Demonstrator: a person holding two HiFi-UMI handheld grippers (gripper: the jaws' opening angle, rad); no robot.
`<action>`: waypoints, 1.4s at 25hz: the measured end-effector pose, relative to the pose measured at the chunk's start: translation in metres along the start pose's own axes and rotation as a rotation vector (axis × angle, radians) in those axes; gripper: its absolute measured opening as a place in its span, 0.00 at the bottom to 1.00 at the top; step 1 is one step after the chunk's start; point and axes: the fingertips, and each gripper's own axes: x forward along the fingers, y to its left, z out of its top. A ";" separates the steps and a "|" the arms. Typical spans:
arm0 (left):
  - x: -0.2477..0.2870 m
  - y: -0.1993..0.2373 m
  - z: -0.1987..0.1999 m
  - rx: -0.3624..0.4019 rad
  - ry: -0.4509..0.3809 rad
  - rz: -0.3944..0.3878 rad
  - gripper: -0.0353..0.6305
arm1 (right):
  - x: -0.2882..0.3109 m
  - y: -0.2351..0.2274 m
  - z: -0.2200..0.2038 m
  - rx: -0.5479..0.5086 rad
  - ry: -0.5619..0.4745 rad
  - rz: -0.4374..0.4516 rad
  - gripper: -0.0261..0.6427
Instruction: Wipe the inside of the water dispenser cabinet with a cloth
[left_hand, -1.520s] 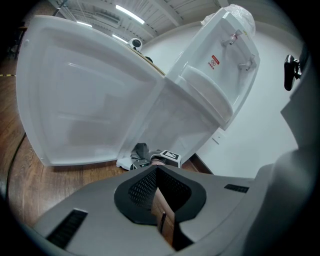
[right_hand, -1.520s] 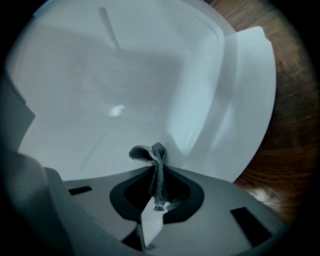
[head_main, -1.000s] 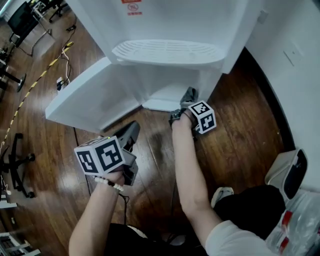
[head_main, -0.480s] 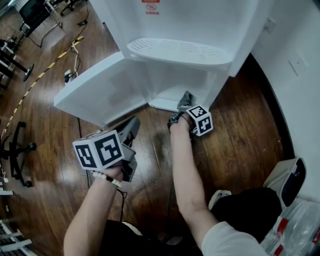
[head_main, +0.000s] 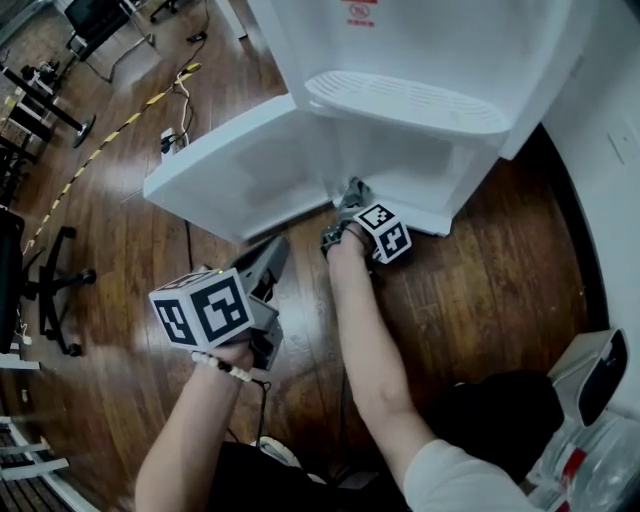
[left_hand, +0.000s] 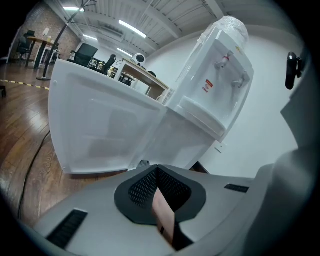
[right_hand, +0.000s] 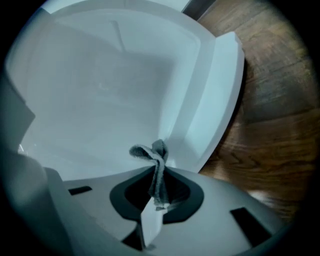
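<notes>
Where the white water dispenser (head_main: 420, 60) stands at the top centre of the head view, its lower cabinet (head_main: 400, 165) is open, with the door (head_main: 240, 170) swung out to the left over the dark wooden floor (head_main: 480, 270). Just under the ribbed drip tray (head_main: 410, 100), the right gripper (head_main: 348, 212) reaches to the cabinet's lower left edge, near the door's hinge side. In the right gripper view its jaws are pressed together on a grey cloth (right_hand: 156, 165), which shows against the cabinet's plain white inner wall (right_hand: 100, 90). The cloth is bunched into a narrow strip whose long axis runs up the frame in line with the jaws. It points into the cabinet, and its free end curls over to the left at the top. In the head view only a small grey tuft of it (head_main: 353, 190) shows beyond the gripper, at the cabinet's threshold. The left gripper (head_main: 270, 255) sits lower left of centre, well apart from the cloth and short of the door, with its jaws aimed toward the door's lower edge. In the left gripper view those jaws (left_hand: 160, 200) meet with nothing between them, and the door's inner face (left_hand: 105, 125) and the dispenser (left_hand: 220, 65) fill the frame beyond. At the left edge of the head view an office chair (head_main: 55, 290) stands on the floor, and a yellow-and-black cable (head_main: 105, 145) runs across the upper left.
</notes>
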 end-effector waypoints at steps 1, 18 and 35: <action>-0.001 0.003 0.001 -0.001 -0.002 0.003 0.04 | 0.001 0.003 -0.005 -0.004 0.012 0.011 0.10; -0.035 0.013 0.055 0.182 0.018 0.078 0.04 | -0.151 0.130 -0.080 -0.809 0.261 0.116 0.10; -0.276 -0.132 0.280 0.029 -0.022 0.141 0.04 | -0.347 0.556 -0.130 -1.123 0.432 0.258 0.10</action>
